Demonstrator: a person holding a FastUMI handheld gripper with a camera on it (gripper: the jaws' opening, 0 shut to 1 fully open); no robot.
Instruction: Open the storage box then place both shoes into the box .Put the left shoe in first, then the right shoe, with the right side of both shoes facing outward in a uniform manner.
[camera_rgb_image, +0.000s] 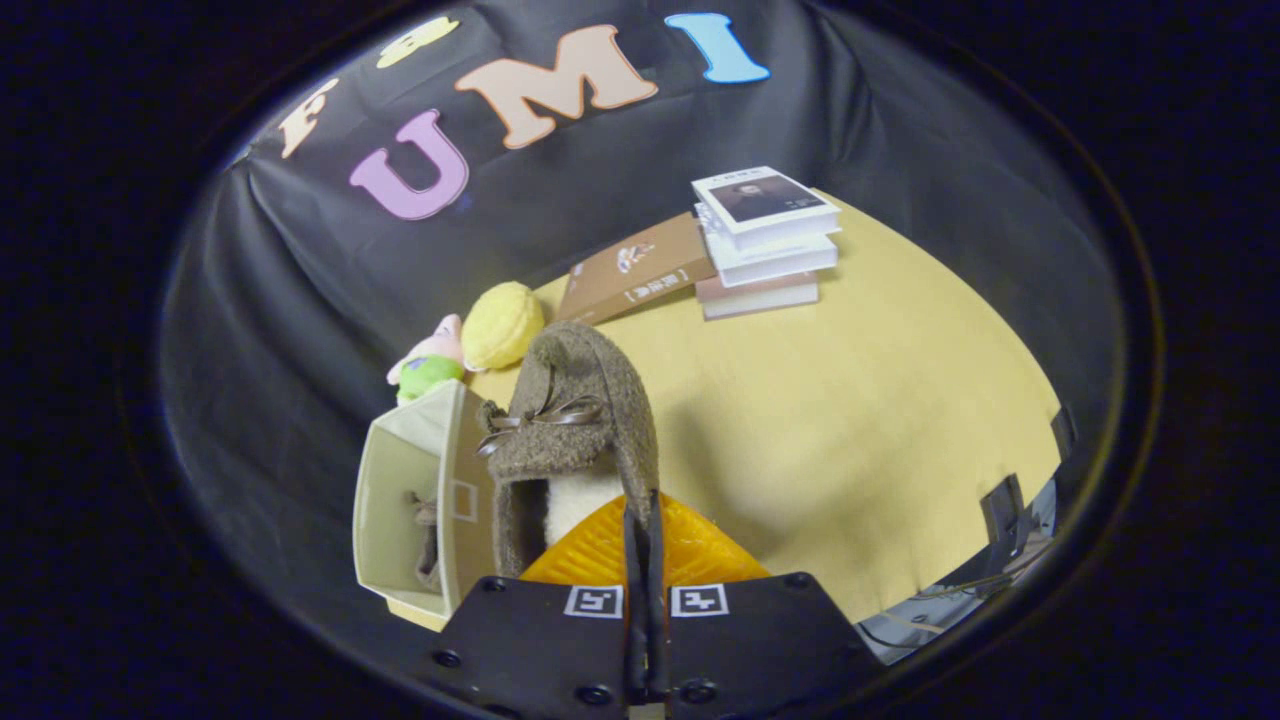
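Observation:
A fuzzy brown shoe (575, 420) with a ribbon bow and pale lining hangs above the table, toe pointing away from me. My gripper (642, 525) is shut on the rim of its opening, both fingers pressed together on the edge. Just left of the held shoe stands the open cream storage box (405, 480), its opening facing me. Inside it lies another brown shoe (428, 540), mostly hidden by the box wall.
The yellow table (850, 420) stretches to the right and ahead. At its far side lie a brown book (635, 270) and a stack of books (765, 240). A yellow plush (502, 325) and a pink-green plush (430, 362) sit behind the box.

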